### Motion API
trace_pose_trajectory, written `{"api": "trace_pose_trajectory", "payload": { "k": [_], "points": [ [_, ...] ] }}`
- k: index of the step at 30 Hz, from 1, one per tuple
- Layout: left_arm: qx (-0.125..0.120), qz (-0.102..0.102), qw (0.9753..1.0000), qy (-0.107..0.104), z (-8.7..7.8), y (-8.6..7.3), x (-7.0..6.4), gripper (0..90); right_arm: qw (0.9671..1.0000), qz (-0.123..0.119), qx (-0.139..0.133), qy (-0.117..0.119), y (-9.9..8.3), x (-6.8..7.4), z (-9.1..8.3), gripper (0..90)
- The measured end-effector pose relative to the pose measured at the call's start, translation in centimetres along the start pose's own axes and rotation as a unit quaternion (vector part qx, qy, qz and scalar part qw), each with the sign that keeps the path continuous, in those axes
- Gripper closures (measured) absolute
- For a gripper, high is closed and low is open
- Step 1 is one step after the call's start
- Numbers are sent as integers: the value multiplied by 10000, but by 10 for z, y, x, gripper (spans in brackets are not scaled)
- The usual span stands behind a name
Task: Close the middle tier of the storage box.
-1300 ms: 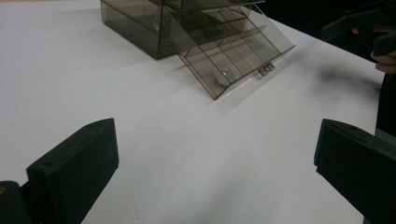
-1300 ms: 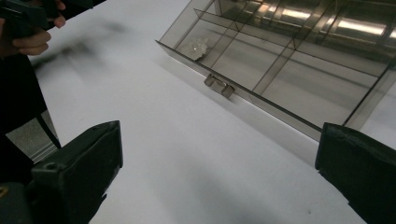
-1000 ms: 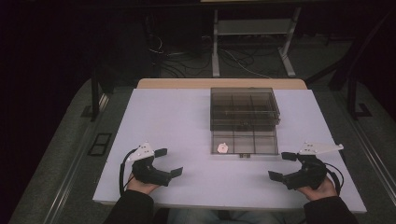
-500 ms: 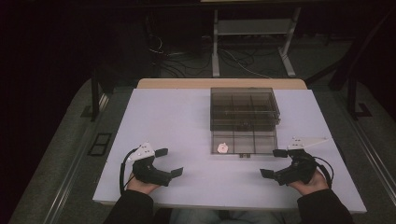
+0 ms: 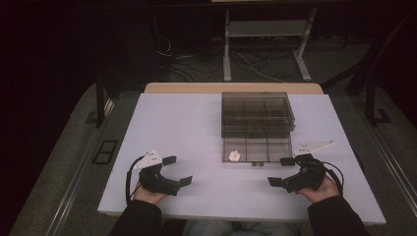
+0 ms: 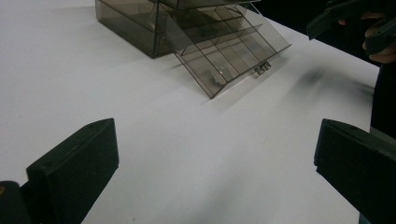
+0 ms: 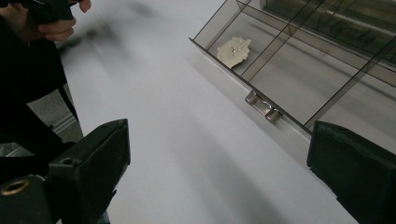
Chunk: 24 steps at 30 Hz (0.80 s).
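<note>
At five o'clock on the white table [image 5: 196, 128], right gripper [image 5: 284, 172] held low, jaws spread wide, nothing between them, just short of the latch [image 7: 263, 106] on the smoky compartment box [image 5: 255, 113]. At seven o'clock, left gripper [image 5: 173, 170] likewise gaping and unloaded. Inside the box's near-left compartment, toward twelve o'clock from the right gripper, a small pale piece [image 5: 234, 155].

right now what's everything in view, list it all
table: one, white, centre of the high view
box: one, clear smoky plastic with compartments, far middle of the table, lid folded open toward the person
latch: one, metal, on the lid's near edge
small pale piece: one, whitish, on the open lid's left part
left claw: one, black, open, near left of the table
right claw: one, black, open, near right, close to the lid
</note>
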<state>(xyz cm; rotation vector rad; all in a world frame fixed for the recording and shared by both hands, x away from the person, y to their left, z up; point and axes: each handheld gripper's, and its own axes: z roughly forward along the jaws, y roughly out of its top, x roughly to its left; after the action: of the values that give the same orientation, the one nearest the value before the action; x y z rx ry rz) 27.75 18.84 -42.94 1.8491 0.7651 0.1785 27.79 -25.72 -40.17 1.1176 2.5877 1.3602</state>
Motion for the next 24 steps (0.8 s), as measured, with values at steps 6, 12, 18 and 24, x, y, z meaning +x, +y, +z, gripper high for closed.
{"api": "trace_pose_trajectory", "payload": {
  "k": [6, 12, 18, 24],
  "points": [
    [19, -4, 10000, -5, 1, 0, 0, 0, 10000, -14, 57, 27, 2, -2, 5, 151],
    [18, -3, 10000, -15, 1, 0, 0, 0, 9999, -46, 106, 27, 3, -4, 8, 248],
    [36, 4, 10000, -19, 2, 0, 1, 0, 9998, -23, 192, -14, 4, -7, 14, 382],
    [64, -2, 10000, -26, 2, -1, 1, 0, 9997, 23, 228, -51, 5, -11, 21, 469]
  ]
}}
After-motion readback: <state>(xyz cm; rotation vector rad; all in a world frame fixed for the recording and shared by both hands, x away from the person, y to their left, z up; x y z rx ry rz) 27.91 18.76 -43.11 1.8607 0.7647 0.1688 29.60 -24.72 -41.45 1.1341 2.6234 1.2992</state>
